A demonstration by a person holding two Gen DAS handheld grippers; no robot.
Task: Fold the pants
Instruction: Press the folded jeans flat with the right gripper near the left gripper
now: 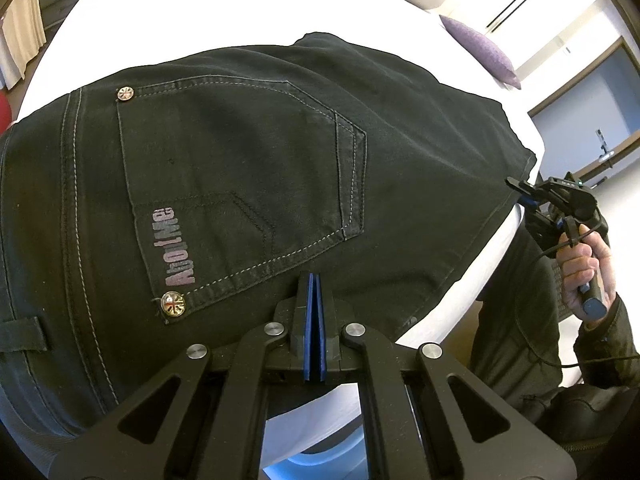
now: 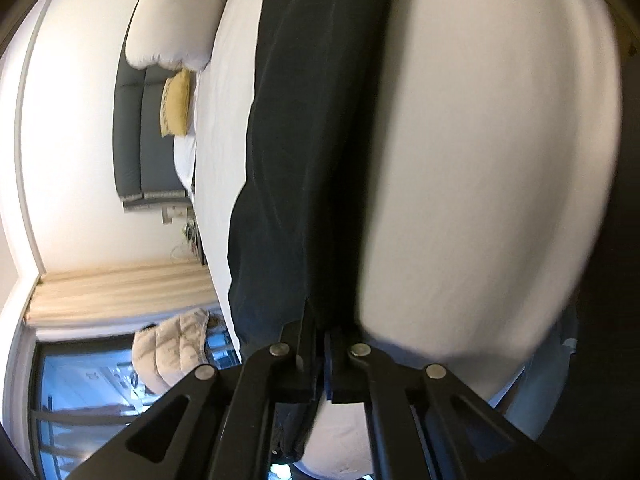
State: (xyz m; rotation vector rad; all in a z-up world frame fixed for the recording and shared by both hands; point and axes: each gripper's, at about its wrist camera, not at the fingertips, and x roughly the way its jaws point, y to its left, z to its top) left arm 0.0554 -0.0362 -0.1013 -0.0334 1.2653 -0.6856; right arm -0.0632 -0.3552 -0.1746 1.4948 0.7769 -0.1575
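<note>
- On the white bed, black pants lie spread flat, seat side up, with a back pocket and its rivets facing the left wrist camera.
- Left gripper points steeply down at the waist area just below that pocket; its blue pads are pressed together, and whether they pinch any cloth cannot be told from this angle.
- Right gripper sits at the near edge of the pants' leg section, jaws drawn together with dark fabric seemingly caught between them, though blur leaves this uncertain.
- From the left wrist view, the right gripper appears at the far hem corner of the pants, held by a hand.
- Step in hand, as a judgement: securing two edges of the garment before the first fold, one end at the waist, the other near the leg.
- Next move likely calls for lifting the leg end and carrying it over toward the waist, keeping the cloth taut enough that layers align.
- Risk: a thin pinch may slip on heavy denim.
</note>
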